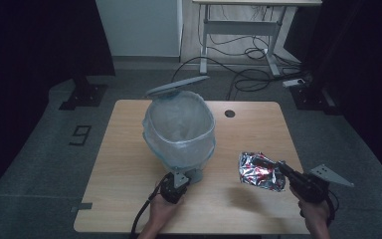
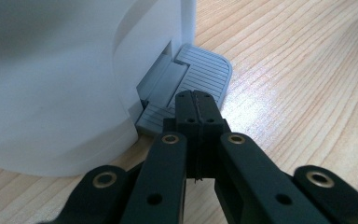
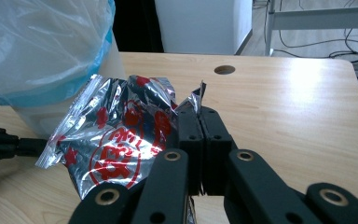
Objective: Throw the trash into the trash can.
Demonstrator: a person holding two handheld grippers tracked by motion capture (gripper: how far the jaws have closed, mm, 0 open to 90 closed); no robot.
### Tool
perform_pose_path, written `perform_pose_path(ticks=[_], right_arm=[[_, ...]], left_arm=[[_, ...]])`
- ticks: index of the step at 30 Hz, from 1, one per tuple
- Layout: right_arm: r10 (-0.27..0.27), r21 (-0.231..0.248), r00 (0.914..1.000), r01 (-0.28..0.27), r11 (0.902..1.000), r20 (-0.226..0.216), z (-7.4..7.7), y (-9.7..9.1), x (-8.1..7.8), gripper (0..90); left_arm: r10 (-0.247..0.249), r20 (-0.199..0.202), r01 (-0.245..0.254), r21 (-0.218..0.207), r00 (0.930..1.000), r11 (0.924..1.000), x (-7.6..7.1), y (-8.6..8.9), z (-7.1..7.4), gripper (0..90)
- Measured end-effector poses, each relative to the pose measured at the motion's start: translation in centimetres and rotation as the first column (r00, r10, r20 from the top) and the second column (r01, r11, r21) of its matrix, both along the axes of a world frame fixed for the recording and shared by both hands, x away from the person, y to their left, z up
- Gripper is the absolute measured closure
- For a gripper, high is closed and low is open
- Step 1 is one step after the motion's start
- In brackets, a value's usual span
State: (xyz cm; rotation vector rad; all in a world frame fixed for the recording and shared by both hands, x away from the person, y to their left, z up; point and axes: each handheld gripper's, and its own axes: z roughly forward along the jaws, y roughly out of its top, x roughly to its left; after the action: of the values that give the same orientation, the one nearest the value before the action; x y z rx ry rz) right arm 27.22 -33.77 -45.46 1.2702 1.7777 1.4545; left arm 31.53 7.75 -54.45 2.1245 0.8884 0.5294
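Lid (image 1: 176, 85) of pedal bin (image 1: 179, 130) up: left gripper (image 2: 193, 95), jaws closed and empty, presses pedal (image 2: 204, 74). Right gripper (image 3: 199, 116) pinches shiny foil bag (image 3: 116, 140), lifted beside bin. Left to do: drop bag in, let pedal go.

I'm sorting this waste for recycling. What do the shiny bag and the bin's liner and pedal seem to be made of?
The shiny bag looks like metallised plastic film: mirror-like creases, red print, a clear zip strip at its edge. The liner seems thin translucent plastic film, bluish at the rim. The pedal looks like matte grey moulded plastic with ribbed grooves.
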Motion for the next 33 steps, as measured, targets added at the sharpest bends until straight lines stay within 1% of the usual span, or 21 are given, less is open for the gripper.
perform_pose_path(ticks=[6,13,22,33], right_arm=[[0.009,0.005,0.9997,-0.009,0.9999,0.021,0.6,0.2,0.0,88.1],[0.0,0.019,0.9992,-0.001,0.9998,0.041,1.6,0.5,-0.3,88.3],[0.012,0.011,0.999,-0.012,0.9999,0.044,2.3,1.3,0.1,88.3],[0.02,0.008,0.998,-0.021,0.9997,0.06,4.1,1.3,0.4,88.3]], left_arm=[[-0.001,0.002,0.001,0.003,1.0,1.0,0.0,0.0,0.0,90.0],[0.001,0.0,-0.001,-0.002,1.0,1.0,0.0,0.0,0.0,90.0],[-0.002,0.001,0.002,-0.002,1.0,1.0,0.0,0.0,0.0,90.0],[0.002,0.002,-0.002,-0.004,1.0,1.0,0.0,0.0,0.0,90.0]])
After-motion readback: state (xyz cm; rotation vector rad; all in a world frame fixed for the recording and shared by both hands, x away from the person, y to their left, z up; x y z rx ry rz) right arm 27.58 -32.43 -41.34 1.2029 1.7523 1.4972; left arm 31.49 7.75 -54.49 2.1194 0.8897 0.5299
